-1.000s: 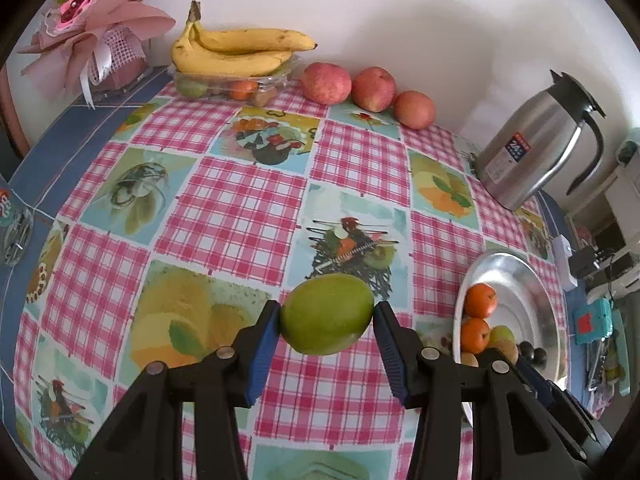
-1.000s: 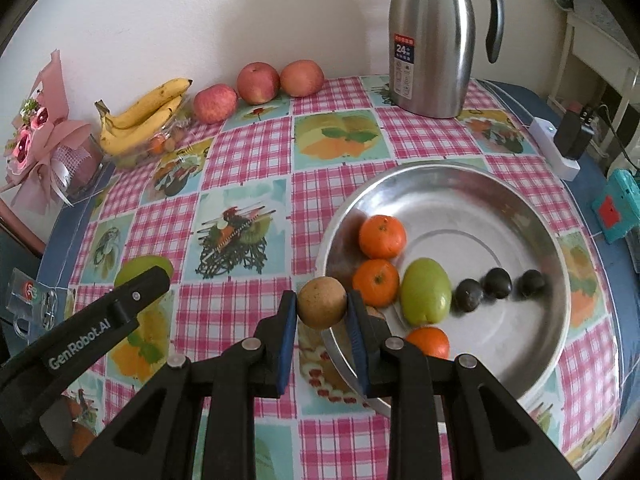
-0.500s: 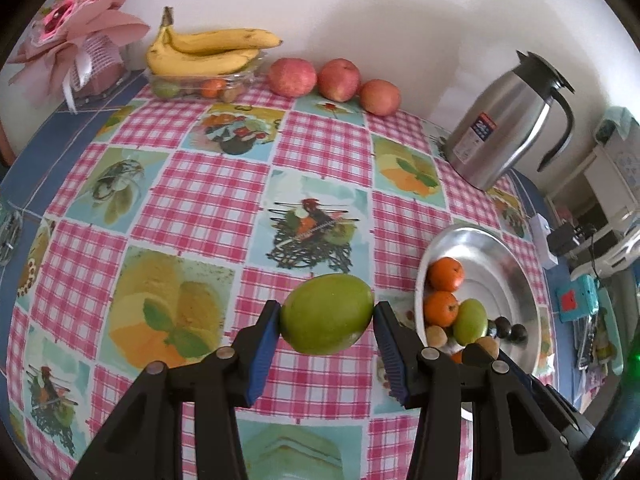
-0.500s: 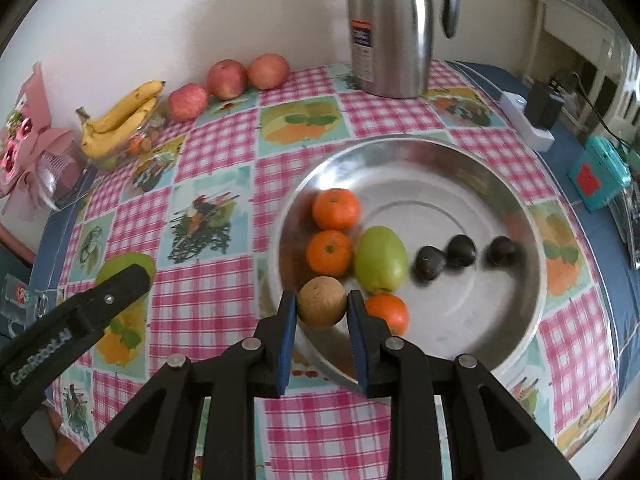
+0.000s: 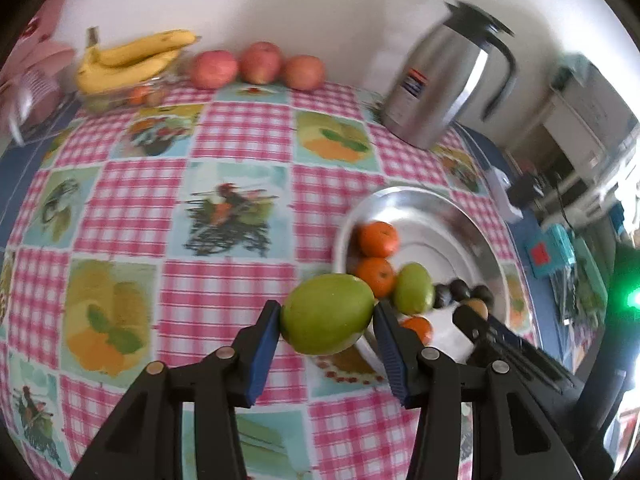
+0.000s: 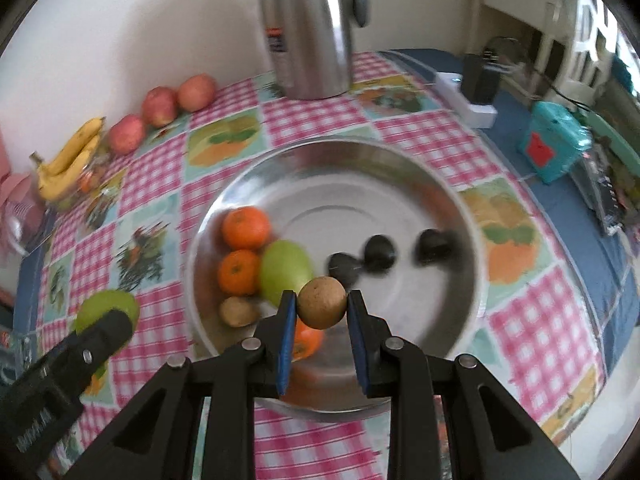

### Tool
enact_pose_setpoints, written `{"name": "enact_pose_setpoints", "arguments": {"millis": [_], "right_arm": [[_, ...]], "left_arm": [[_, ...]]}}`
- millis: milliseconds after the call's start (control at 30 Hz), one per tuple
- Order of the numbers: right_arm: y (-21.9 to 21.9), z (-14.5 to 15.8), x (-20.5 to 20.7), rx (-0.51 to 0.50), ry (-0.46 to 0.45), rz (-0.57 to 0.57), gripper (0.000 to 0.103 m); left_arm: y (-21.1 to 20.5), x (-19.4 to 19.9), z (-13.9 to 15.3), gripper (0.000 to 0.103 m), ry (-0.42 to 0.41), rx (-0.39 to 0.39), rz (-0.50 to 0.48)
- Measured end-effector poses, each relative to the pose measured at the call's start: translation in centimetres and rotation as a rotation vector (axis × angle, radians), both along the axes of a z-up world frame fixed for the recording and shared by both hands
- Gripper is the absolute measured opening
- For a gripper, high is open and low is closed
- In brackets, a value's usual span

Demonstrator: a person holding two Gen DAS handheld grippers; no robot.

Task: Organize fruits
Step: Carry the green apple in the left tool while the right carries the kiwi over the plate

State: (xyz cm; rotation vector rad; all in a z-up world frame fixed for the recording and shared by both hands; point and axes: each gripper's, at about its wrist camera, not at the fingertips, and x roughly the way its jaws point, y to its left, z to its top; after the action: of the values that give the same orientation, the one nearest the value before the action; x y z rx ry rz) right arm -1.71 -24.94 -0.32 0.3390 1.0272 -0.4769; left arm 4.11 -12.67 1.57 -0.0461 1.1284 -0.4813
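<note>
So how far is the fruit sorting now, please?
Done: the metal tray already holds oranges, a green mango, dark fruits and a small brown fruit. In hand: the left gripper clamps a green mango; the right gripper clamps a round brown fruit over the tray. Left: the apples and bananas by the wall.

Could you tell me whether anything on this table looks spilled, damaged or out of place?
Nothing stands out. The round metal tray sits flat with its fruit inside, the steel jug stands upright, and the apples and bananas line the wall.
</note>
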Motion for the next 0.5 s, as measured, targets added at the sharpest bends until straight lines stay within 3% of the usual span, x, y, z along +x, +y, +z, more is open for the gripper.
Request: {"name": "enact_pose_setpoints", "arguments": {"millis": [300,500], "right_arm": [[-2.1,0.8,-1.3,-0.013,-0.036,-0.097,0.027],[-2.6,-0.2,-1.3,-0.005,0.006,-0.115,0.027]], "left_arm": [[-3.5,-1.4,-0.1,0.051,-0.037,0.039,-0.127],[-4.3,-1.2,-1.1,0.051,-0.035,0.063,-0.156]]}}
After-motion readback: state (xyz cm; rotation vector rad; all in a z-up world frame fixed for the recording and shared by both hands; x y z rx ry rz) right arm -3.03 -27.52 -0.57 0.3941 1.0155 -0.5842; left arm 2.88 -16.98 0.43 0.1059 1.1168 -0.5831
